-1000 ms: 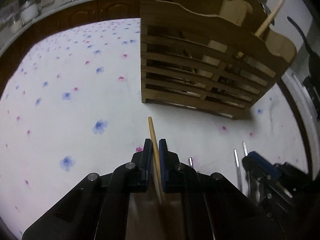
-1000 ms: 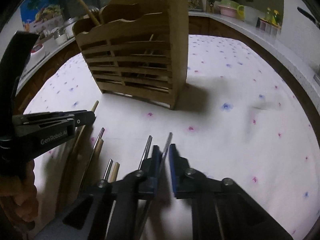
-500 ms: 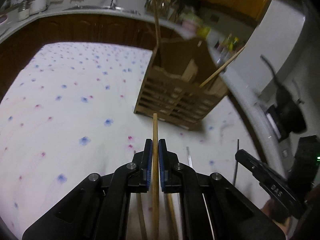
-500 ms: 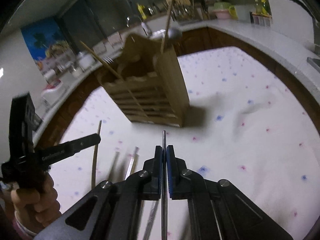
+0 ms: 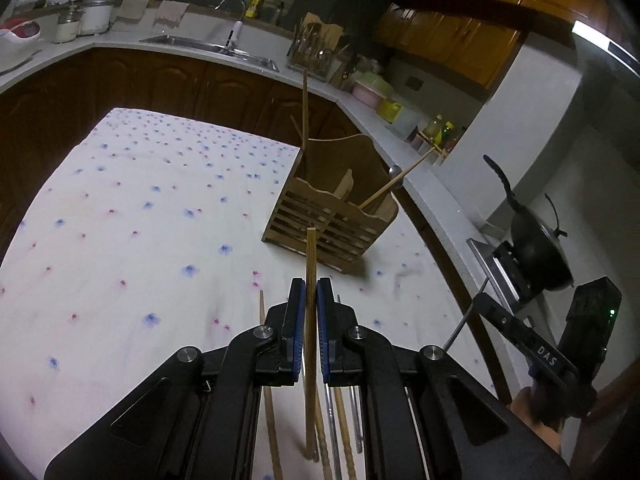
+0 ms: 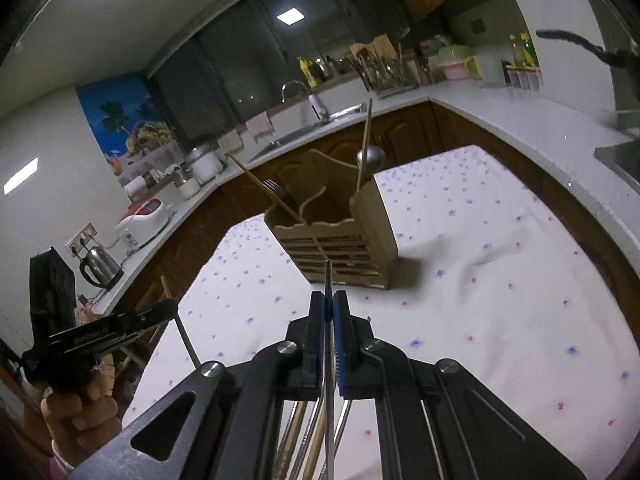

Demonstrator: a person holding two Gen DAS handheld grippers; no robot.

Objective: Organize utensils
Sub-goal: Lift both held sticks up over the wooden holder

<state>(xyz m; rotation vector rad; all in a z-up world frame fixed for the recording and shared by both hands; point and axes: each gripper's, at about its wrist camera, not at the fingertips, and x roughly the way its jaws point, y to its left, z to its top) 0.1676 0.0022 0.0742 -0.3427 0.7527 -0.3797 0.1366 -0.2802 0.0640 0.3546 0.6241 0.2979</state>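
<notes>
A wooden chopstick [image 5: 310,280] is gripped between the blue pads of the left gripper [image 5: 310,292]; the jaws are clamped on it, and the stick runs forward past the fingertips and back beneath the gripper body. A thin metal chopstick [image 6: 328,292] is pinched in the same way by the right gripper [image 6: 329,304], whose jaws are closed tight on the rod. Both grippers are held above a table covered with a white cloth [image 5: 132,216] printed with small blue and pink flowers.

Ahead of both grippers, on the cloth, a slatted wooden utensil holder [image 5: 332,216] is seen standing upright. Several utensils are already lodged in it: wooden chopsticks [image 5: 305,112] leaning out at angles, a fork [image 6: 274,187] and a spoon [image 6: 370,157] with its bowl up. Which compartment each occupies cannot be told.

Below the left gripper, more wooden and metal chopsticks [image 5: 272,412] are seen lying on the cloth, roughly side by side.

In the left wrist view the right gripper is seen at the right edge with its metal rod pointing upward. In the right wrist view the left gripper is seen at the left edge, held by a hand [image 6: 80,412]

Behind the table a white countertop [image 5: 120,40] with a sink [image 5: 208,46] and dark wooden cabinets is visible
</notes>
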